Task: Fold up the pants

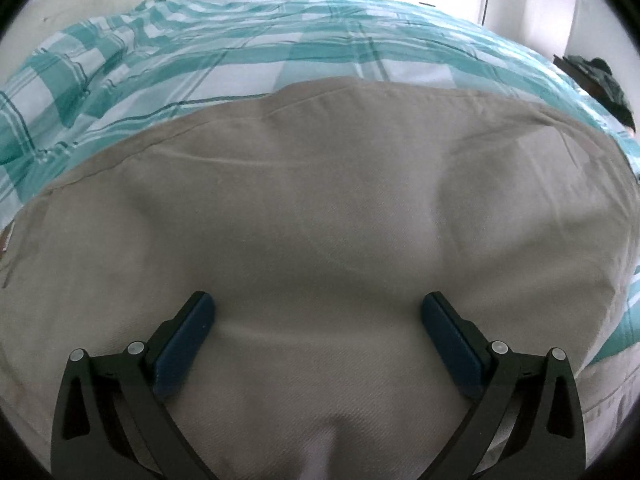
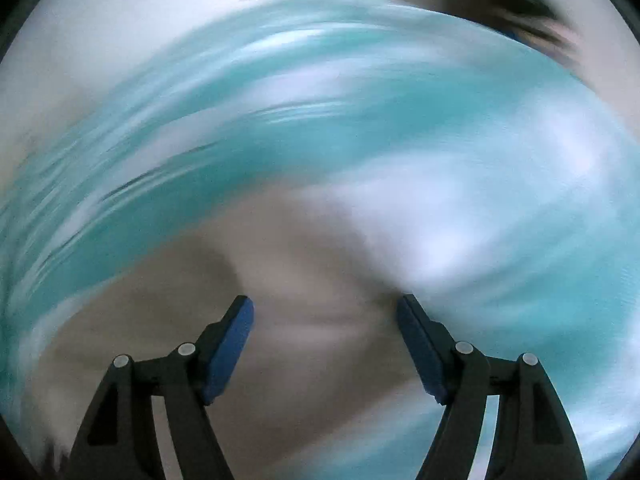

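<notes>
Looking through my left gripper (image 1: 318, 308), jaws apart, I see beige pants (image 1: 320, 208) sharply on the checked duvet (image 1: 224, 56); my right gripper (image 2: 325, 312), jaws also apart, shows only blur.

beige pants (image 1: 320, 208), teal-and-white checked bedcover (image 1: 248, 56)

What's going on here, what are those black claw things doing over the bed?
A person is folding a pair of beige pants with a hand-held gripper in each hand. The pants lie spread on a bed with a teal and white checked cover. The left gripper is open just above the cloth, gripping nothing. The right gripper is open too, with nothing between its fingers; its view is badly blurred, showing only beige cloth and the checked cover beneath it.
</notes>
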Available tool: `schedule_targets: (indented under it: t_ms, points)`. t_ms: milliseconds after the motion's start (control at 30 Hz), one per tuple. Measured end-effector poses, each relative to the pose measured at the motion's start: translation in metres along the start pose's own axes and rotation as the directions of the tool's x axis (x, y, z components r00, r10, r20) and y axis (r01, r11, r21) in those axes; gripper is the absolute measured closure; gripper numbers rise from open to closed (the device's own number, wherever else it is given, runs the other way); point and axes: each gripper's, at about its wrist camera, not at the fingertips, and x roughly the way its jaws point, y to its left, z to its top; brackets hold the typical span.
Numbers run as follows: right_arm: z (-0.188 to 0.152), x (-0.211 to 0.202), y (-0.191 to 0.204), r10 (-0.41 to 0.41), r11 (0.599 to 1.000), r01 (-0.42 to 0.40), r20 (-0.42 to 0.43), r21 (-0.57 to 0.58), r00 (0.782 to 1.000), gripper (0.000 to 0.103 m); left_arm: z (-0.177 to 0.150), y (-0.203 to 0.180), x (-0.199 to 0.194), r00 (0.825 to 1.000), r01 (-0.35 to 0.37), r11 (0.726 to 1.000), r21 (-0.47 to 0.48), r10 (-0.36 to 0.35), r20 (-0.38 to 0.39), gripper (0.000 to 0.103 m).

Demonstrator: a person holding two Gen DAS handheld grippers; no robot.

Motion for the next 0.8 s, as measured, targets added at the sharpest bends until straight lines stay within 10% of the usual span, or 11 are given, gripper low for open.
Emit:
schedule_targets:
  t_ms: [100, 233, 300, 467, 633, 700, 800]
  points:
    - [-0.011, -0.052, -0.057, -0.044, 0.998, 0.04, 0.081, 0.053, 0.996, 0.028, 0.004, -0.001, -0.001, 1.0, -0.007, 1.0, 0.0, 0.007, -0.015, 0.001]
    - [-0.071, -0.129, -0.05, 0.207, 0.978, -0.203, 0.077, -0.058, 0.975, 0.022, 0.009, -0.006, -0.011, 0.996, -0.067, 0.998, 0.018, 0.068, -0.054, 0.001]
    - [-0.128, -0.167, -0.034, 0.376, 0.92, -0.373, 0.008, -0.123, 0.926, 0.018, 0.008, -0.014, -0.031, 0.991, -0.1, 0.994, 0.036, 0.103, -0.082, 0.001]
    - [-0.275, -0.2, 0.003, 0.519, 0.808, -0.558, -0.221, -0.19, 0.826, 0.017, -0.025, -0.05, -0.109, 0.978, 0.184, 0.977, 0.103, -0.171, -0.123, 0.001]
    - [-0.296, -0.184, -0.086, 0.324, 0.945, -0.327, -0.124, -0.011, 0.938, 0.032, -0.107, -0.061, -0.129, 0.955, 0.203, 0.929, 0.31, -0.118, -0.272, 0.0]
    - [-0.287, -0.188, -0.134, 0.287, 0.951, -0.279, -0.052, 0.131, 0.956, 0.043, -0.128, -0.026, -0.138, 0.957, 0.191, 0.957, 0.217, -0.133, -0.257, 0.001]
    - [-0.285, -0.208, -0.154, 0.224, 0.96, -0.222, 0.002, 0.169, 0.974, 0.035, -0.128, 0.018, -0.161, 0.966, 0.142, 0.986, 0.083, -0.12, -0.23, 0.001]
